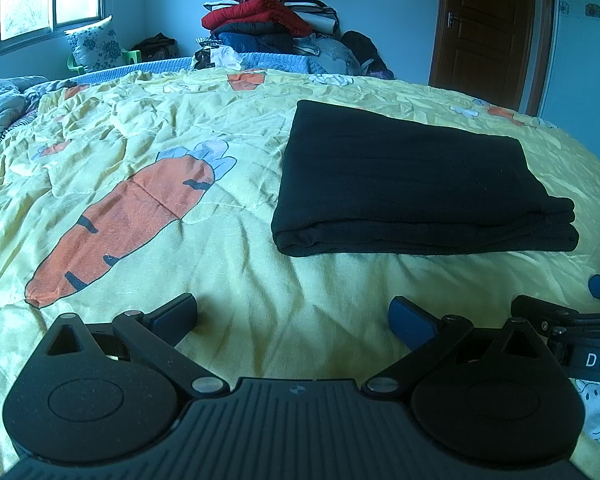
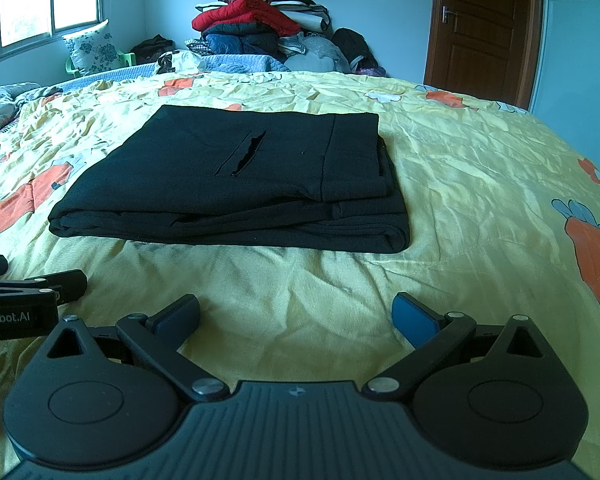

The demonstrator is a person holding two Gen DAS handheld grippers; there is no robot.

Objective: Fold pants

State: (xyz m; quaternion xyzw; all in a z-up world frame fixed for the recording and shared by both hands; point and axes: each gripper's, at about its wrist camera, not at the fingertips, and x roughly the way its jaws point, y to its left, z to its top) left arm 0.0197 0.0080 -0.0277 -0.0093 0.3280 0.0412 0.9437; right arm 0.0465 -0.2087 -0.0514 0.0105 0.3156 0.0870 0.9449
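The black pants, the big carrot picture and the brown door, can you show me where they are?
black pants (image 2: 236, 176): right wrist view, on the top folded layer near the pocket slit.
big carrot picture (image 1: 128, 220): left wrist view, on its orange body.
brown door (image 2: 484, 28): right wrist view, on its middle panel.

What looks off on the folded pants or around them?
Little stands out. The black pants lie folded flat on the yellow quilt; only the pocket slit gapes slightly. Left gripper and right gripper are open, holding nothing.
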